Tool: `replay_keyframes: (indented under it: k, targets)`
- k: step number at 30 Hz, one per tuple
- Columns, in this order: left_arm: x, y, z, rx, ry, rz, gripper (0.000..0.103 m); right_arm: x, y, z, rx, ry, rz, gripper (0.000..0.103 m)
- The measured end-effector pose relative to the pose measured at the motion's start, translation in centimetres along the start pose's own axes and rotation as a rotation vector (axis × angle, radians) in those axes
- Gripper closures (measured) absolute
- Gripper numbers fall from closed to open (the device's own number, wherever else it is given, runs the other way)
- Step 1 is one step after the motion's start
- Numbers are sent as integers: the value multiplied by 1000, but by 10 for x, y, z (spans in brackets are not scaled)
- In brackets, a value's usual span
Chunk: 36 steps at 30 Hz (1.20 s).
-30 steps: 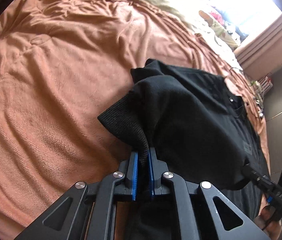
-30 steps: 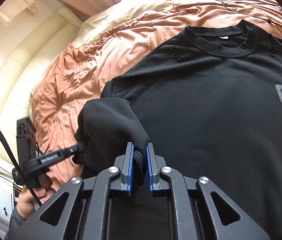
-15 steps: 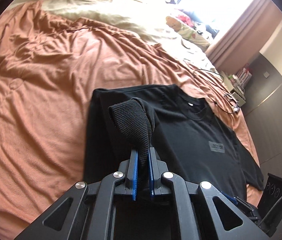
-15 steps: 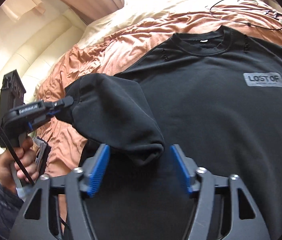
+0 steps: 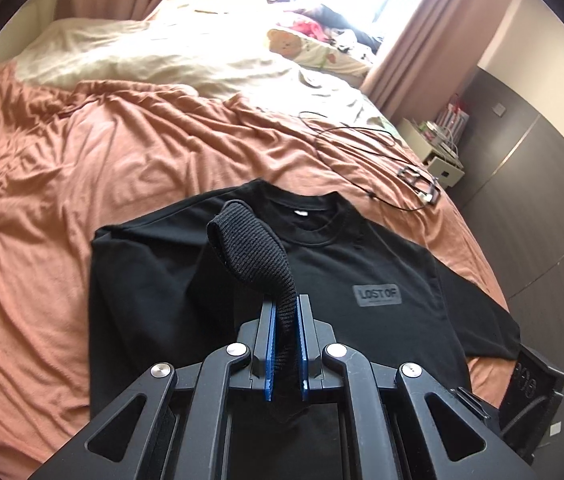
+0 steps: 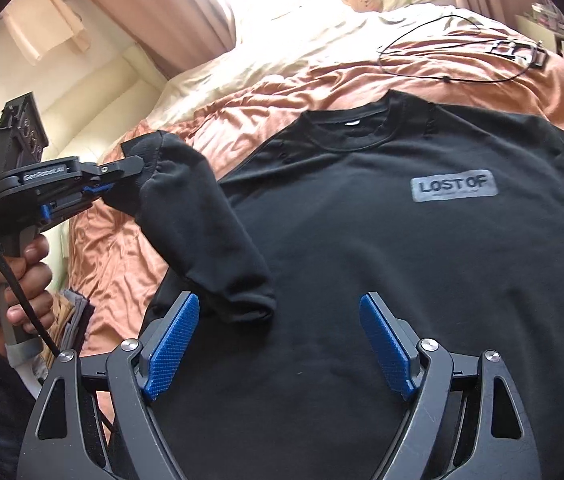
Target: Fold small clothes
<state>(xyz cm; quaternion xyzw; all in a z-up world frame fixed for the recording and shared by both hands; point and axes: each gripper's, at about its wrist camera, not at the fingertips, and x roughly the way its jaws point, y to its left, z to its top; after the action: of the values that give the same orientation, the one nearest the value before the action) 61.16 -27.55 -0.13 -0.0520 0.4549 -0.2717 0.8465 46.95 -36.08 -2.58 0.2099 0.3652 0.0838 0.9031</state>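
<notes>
A black sweatshirt (image 6: 401, 248) with a grey "LOST OF" patch (image 6: 453, 186) lies face up on an orange bedspread (image 5: 62, 184). My left gripper (image 5: 285, 312) is shut on the ribbed cuff (image 5: 254, 256) of one sleeve and holds it up over the chest. In the right wrist view that same left gripper (image 6: 138, 166) pinches the cuff at the left, and the sleeve (image 6: 210, 240) drapes down onto the body. My right gripper (image 6: 278, 344) is open above the lower chest, its blue pads (image 6: 172, 344) wide apart with nothing between them.
A black cable (image 5: 353, 148) and a small black frame-like object (image 5: 419, 184) lie on the bedspread beyond the collar. Cream bedding (image 5: 170, 56) and pillows sit at the bed's far end. A person's hand (image 6: 14, 280) holds the left gripper. A nightstand (image 5: 437, 152) stands at right.
My right gripper has let go of the sleeve and opened wide. The left gripper has lifted the cuff and carried it over the chest, drawing the sleeve across the body.
</notes>
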Motion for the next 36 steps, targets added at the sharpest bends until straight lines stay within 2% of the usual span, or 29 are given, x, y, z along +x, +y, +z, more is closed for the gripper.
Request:
replay_keyframes:
  k: [6,12,19,22,27,35,36]
  targets:
    - [20,-52,8,69,21,-10,93,-13,-41,1,120,-15,-12,21]
    - [46,-98,6,132,54,-29,94,-30,-61,2,170,-19,-18,21]
    - [76,-144,2,182,81,-59,96,-42,-94,8,267,-10,-40,21]
    - [84,-154,1,184,118,-68,96,-43,-100,9,283,-8,-33,21]
    - [83,-140,-3,187,141,-18,95,-43,-107,9,290,-1,-31,21]
    - [55,-59,-1,69,125,88,95,-20,-120,22,310,10,0,22]
    - [51,-48,0,60,122,100,95,-16,-122,24,316,12,2,25]
